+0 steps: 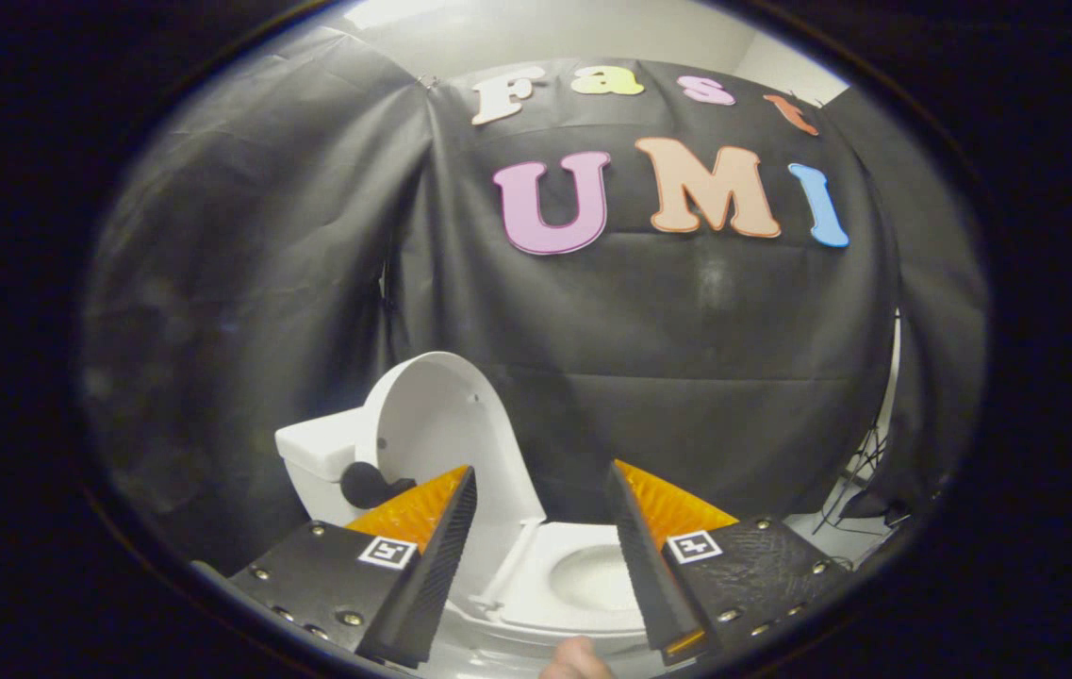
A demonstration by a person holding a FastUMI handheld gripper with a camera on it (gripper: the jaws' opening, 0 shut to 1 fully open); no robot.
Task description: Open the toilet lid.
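A white toilet (pixel 536 585) stands low in the gripper view, against the black cloth wall. Its lid (pixel 441 424) is raised upright and leans back against the white tank (pixel 319 448). The seat ring and bowl (pixel 592 577) lie open to view between my fingers. My gripper (pixel 540 486) is open, its two fingers spread wide with nothing between them, held above and short of the bowl. The left finger (pixel 432 556) overlaps the lid's lower edge in the view; the right finger (pixel 649 566) sits over the bowl's right side.
Black cloth (pixel 686 377) hangs close behind and to both sides of the toilet. Cables and a stand leg (pixel 861 471) show at the right on a pale floor. A person's fingertip (pixel 575 660) shows just below the bowl.
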